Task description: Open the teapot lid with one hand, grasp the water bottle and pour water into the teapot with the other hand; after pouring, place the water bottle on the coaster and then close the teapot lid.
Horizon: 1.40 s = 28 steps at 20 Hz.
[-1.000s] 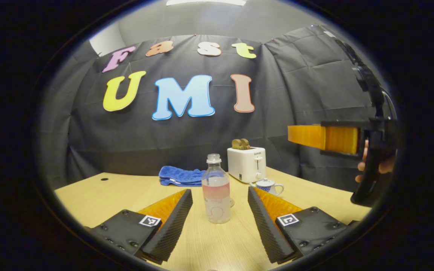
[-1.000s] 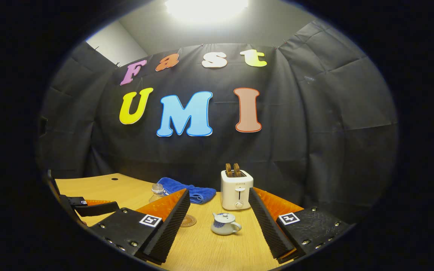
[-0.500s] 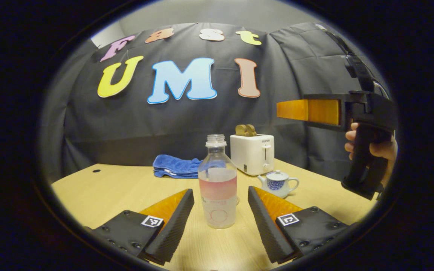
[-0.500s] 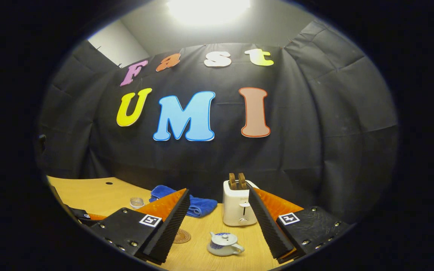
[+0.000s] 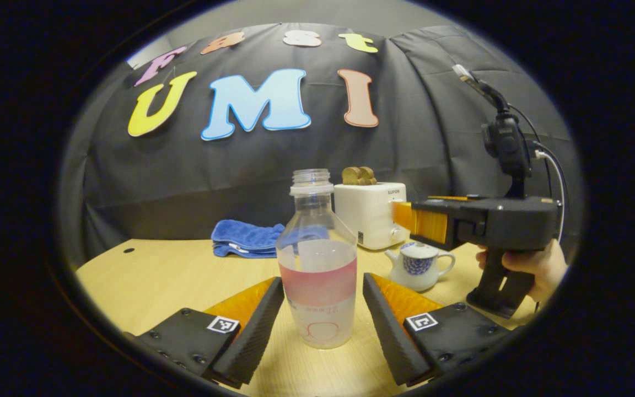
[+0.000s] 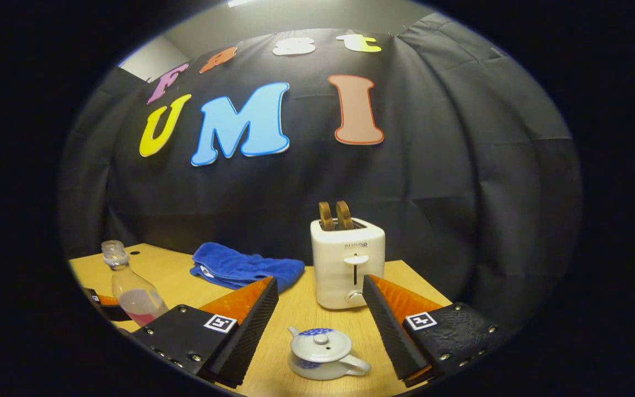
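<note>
Black-cloth booth wall behind a light wooden table (image 5: 152, 275). On it, rear: white toaster (image 6: 348, 264) holding two bread slices, beside a crumpled blue towel (image 5: 246, 240). Uncapped water bottle (image 5: 318, 259), part-filled, stands upright between the spread fingers of the left gripper (image 5: 323, 325), untouched. Right gripper (image 6: 320, 325), jaws open, hovers over the white-and-blue teapot (image 6: 323, 353), its lid (image 6: 320, 344) seated. A hand (image 5: 541, 267) holds the right gripper's handle.

Clear water bottle (image 5: 318, 259) with a pinkish-red label band, white teapot (image 6: 322, 353) with a blue pattern on lid and belly, bright blue towel (image 6: 243, 267), white toaster (image 6: 346, 262) holding 2 brown slices, light wood table (image 5: 174, 275).
</note>
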### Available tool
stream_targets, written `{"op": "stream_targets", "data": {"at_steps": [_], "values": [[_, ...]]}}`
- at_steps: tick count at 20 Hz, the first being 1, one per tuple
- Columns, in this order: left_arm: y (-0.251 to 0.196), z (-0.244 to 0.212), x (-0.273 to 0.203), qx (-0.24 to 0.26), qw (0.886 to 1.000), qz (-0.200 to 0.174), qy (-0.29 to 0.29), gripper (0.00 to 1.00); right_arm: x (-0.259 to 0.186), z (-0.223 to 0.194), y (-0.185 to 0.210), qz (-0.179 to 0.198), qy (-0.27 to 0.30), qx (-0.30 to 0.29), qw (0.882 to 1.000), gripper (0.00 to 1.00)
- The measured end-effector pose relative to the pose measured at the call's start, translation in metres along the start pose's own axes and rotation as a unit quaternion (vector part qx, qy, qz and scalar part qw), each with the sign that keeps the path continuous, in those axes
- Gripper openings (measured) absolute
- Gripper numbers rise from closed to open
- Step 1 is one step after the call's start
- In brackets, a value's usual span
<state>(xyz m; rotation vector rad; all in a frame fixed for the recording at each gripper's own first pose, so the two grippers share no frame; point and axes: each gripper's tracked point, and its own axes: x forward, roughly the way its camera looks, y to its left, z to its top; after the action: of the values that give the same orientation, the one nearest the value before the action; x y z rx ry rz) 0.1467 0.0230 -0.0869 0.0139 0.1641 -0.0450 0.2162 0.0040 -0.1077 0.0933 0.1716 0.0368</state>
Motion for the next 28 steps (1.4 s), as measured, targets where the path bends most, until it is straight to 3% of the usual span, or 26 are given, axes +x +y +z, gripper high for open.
{"op": "stream_targets", "data": {"at_steps": [3, 4, 6, 7, 12, 14, 19, 21, 24, 25, 28], "values": [[-0.001, 0.002, 0.009, 0.008, 1.0, -0.013, 0.004, 1.0, 0.018, -0.022, -0.002, -0.003, 0.03, -0.002, 1.0, 0.84], [-0.001, 0.002, 0.012, 0.01, 1.0, -0.016, 0.005, 1.0, 0.02, -0.03, 0.0, 0.001, 0.04, -0.007, 0.999, 0.75], [-0.001, 0.001, 0.015, 0.009, 1.0, -0.025, 0.01, 1.0, 0.026, -0.043, 0.0, 0.0, 0.064, -0.007, 0.998, 0.67], [0.0, 0.001, 0.015, 0.004, 1.0, -0.025, 0.011, 1.0, 0.025, -0.045, 0.001, 0.002, 0.07, -0.003, 0.998, 0.56], [0.002, 0.002, 0.015, -0.008, 1.0, -0.025, 0.011, 1.0, 0.024, -0.043, 0.004, 0.001, 0.066, -0.019, 0.998, 0.53], [0.0, 0.001, 0.014, -0.005, 1.0, -0.024, 0.013, 0.89, 0.024, -0.043, 0.005, -0.002, 0.069, -0.03, 0.997, 0.48], [-0.006, 0.002, 0.011, -0.007, 0.999, -0.031, 0.019, 0.88, 0.028, -0.036, 0.003, -0.007, 0.066, -0.024, 0.997, 0.48], [-0.006, 0.003, 0.008, -0.01, 0.999, -0.029, 0.023, 0.87, 0.026, -0.04, 0.001, 0.004, 0.076, -0.003, 0.997, 0.2], [-0.005, 0.001, 0.005, -0.013, 0.999, -0.024, 0.026, 0.86, 0.024, -0.039, 0.004, 0.015, 0.065, 0.009, 0.998, 0.19], [-0.006, 0.002, 0.005, -0.014, 0.999, -0.024, 0.026, 0.86, 0.024, -0.039, 0.005, 0.018, 0.062, 0.006, 0.998, 0.11], [-0.004, 0.003, 0.004, -0.016, 0.999, -0.024, 0.026, 0.84, 0.022, -0.036, 0.005, 0.023, 0.046, 0.0, 0.999, 0.11]]}}
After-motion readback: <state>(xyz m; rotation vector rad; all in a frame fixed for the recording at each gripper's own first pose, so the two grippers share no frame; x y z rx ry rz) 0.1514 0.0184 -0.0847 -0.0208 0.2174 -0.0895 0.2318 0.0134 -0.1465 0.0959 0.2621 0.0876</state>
